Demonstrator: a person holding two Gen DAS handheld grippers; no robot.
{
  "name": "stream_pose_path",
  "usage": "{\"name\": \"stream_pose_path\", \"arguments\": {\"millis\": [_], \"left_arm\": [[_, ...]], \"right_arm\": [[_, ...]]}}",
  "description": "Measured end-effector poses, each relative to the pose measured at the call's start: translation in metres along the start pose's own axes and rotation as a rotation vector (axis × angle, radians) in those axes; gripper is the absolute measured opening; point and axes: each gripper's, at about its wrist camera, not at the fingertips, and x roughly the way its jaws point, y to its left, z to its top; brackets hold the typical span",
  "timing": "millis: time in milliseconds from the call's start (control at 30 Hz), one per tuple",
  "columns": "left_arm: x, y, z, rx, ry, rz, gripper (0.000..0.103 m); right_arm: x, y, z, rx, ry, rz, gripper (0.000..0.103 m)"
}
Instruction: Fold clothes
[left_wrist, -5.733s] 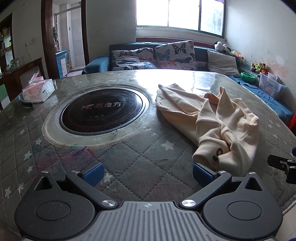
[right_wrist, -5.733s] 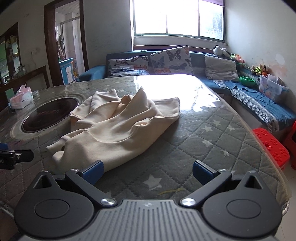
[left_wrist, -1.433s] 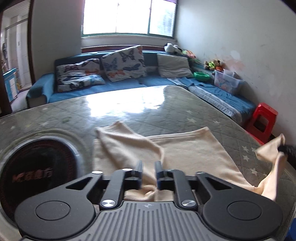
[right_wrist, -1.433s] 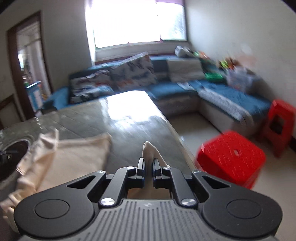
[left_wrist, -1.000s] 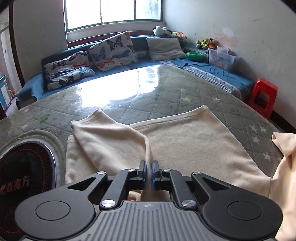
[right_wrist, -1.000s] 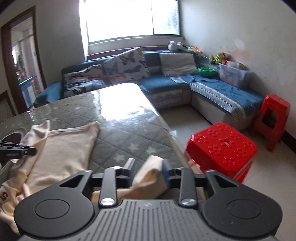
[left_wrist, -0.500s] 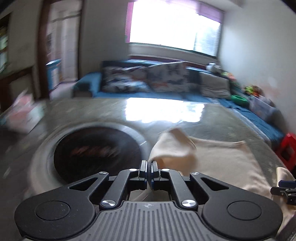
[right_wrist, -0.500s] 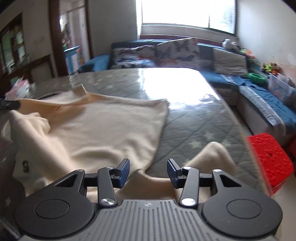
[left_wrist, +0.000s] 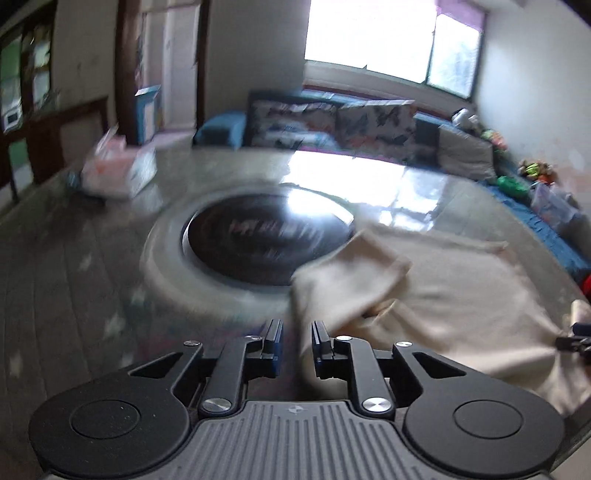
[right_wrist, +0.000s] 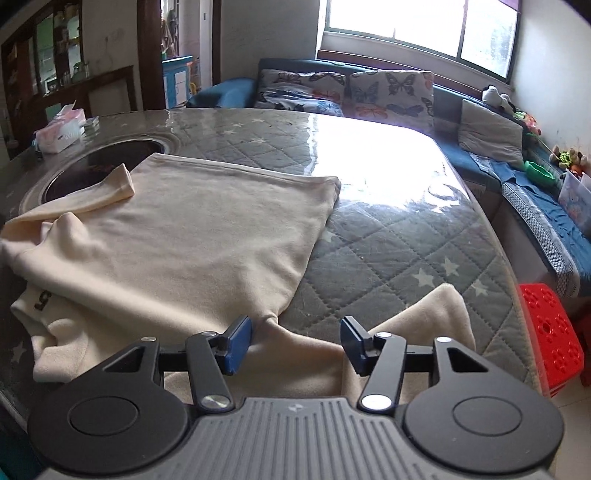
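Note:
A cream sweatshirt (right_wrist: 207, 229) lies spread flat on the quilted table (right_wrist: 406, 236), hem towards the far side. Its right sleeve (right_wrist: 436, 314) trails near the front edge, running under my open right gripper (right_wrist: 295, 339), whose blue pads stand apart on either side of it. The other sleeve (right_wrist: 92, 195) lies folded over the body at the left. In the blurred left wrist view, my left gripper (left_wrist: 297, 343) has its fingers slightly parted, with an edge of the sweatshirt (left_wrist: 461, 295) between them. The folded sleeve (left_wrist: 351, 273) lies just ahead. My right gripper (left_wrist: 576, 338) shows at the far right.
A round black hob (left_wrist: 266, 236) is set into the table left of the garment. A tissue box (right_wrist: 59, 133) sits at the far left. A red stool (right_wrist: 550, 332) stands off the table's right edge. A blue sofa (right_wrist: 332, 92) with cushions runs behind.
My left gripper, shut on the cloth half a second ago, has parted its fingers. My right gripper has opened wider, and the sweatshirt now lies flatter.

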Motion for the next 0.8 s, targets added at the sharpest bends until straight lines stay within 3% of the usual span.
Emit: {"name": "stream_pose_path", "arguments": {"millis": [167, 433, 733, 800], "left_arm": [[0.024, -0.031, 0.019, 0.065, 0.014, -0.139, 0.018], [0.101, -0.067, 0.023, 0.118, 0.178, -0.254, 0.018], [0.141, -0.060, 0.042, 0.141, 0.164, -0.163, 0.019], [0.149, -0.058, 0.047, 0.146, 0.158, -0.140, 0.019]], "right_arm": [[0.005, -0.008, 0.018, 0.001, -0.019, 0.001, 0.054], [0.042, -0.021, 0.057, 0.044, -0.018, 0.028, 0.053], [0.096, -0.032, 0.090, 0.068, 0.026, 0.034, 0.051], [0.108, -0.032, 0.095, 0.064, 0.035, 0.031, 0.043]]}}
